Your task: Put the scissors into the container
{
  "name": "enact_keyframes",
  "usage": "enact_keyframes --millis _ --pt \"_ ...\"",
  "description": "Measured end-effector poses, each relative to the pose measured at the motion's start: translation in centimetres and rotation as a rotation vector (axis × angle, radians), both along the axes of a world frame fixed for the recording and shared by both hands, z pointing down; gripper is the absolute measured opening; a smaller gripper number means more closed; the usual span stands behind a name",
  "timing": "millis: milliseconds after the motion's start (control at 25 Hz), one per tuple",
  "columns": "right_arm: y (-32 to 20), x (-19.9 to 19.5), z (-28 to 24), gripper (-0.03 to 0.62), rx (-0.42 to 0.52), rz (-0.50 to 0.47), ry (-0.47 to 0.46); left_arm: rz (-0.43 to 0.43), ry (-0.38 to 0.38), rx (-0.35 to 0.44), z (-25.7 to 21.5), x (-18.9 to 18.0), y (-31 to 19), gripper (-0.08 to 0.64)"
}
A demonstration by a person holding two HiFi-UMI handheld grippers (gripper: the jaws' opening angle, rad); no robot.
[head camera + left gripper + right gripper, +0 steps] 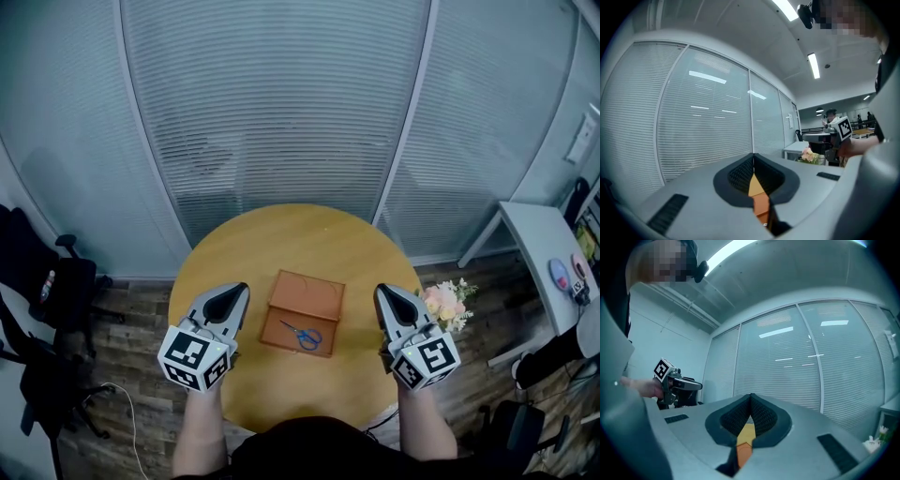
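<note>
Right now both hand-held grippers are clenched and empty. The left hand-held gripper (228, 298) and the right hand-held gripper (391, 300) each show jaws pressed together with nothing between them (each gripper's own view confirms it). Both hover over the round light-wood surface (281, 234), flanking the flat brown rectangular container (309, 292) at centre. The small blue-handled scissors (302, 335) lie on the container's near half, so they look already inside it.

The scissors sit roughly midway between the two grippers, inboard of both. Their long axis runs diagonally: the blades point far-left and the blue loops point near-right, toward the right gripper. Neither gripper touches the scissors or the container. If a regrasp were needed, the right gripper looks better placed for the handles, and its jaws would have to open first.
</note>
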State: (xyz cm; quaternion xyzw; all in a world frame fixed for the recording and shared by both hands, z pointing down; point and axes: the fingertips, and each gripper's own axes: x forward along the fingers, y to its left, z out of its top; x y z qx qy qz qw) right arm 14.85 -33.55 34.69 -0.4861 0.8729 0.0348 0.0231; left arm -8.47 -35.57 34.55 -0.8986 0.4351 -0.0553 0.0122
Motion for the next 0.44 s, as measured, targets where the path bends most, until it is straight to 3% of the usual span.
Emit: enact_keyframes --millis 440 --pt "0.21 -0.57 0.53 0.034 -0.02 0.013 -0.015 0.0 0.008 -0.003 0.59 -0.75 -0.04 0.014"
